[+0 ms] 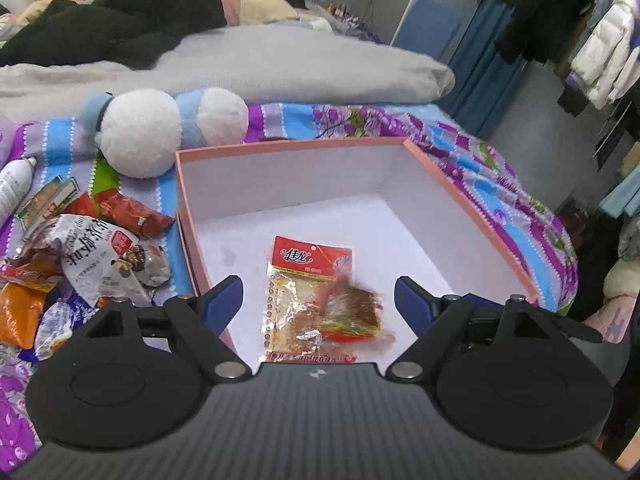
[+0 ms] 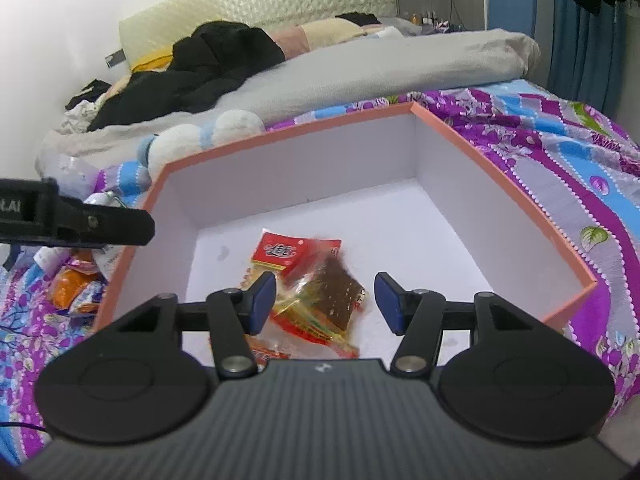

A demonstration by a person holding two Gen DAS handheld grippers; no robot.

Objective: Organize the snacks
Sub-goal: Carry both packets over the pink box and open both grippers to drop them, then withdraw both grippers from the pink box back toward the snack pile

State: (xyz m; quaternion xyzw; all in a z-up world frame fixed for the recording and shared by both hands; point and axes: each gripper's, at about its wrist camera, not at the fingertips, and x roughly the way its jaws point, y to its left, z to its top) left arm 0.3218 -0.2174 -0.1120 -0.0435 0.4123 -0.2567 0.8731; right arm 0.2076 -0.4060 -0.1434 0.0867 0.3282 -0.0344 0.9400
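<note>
Nearest in the left wrist view, the left claw [image 1: 319, 300] hangs over the near edge of the box [image 1: 472, 216], its blue pads spread wide with nothing between them. Below the gap, on the white floor of the box, lies a clear snack packet [image 1: 316, 300] with a red header and brown pieces inside; a second packet looks to lie partly over it, blurred. The right claw [image 2: 325, 300] hovers over the same packets from the right wrist view, its pads apart and touching neither; the left pad sits just beside the wrapper's edge in the picture, though I cannot tell if it is at the same height. The packets [image 2: 316, 292] lie toward the near side of the box, well clear of its walls.

Left of the box, on the flowered bedsheet [image 1: 480, 152], a heap of loose snacks [image 1: 100, 256] waits: a white crinkled bag with nuts printed on it, a red wrapper touching the box's outer wall, an orange pack and a small blue-and-white one. A white bottle [image 1: 14, 184] lies at the far left edge. The salmon-coloured wall of the box stands between this heap and the inside.

Beyond the box's far-left corner rests a blue-and-white plush toy [image 1: 160, 128], close to the rim. Behind it a grey duvet [image 1: 260, 64] runs across the bed, with black clothing [image 1: 120, 16] piled on top, and hanging clothes [image 1: 600, 40] at the far right.
</note>
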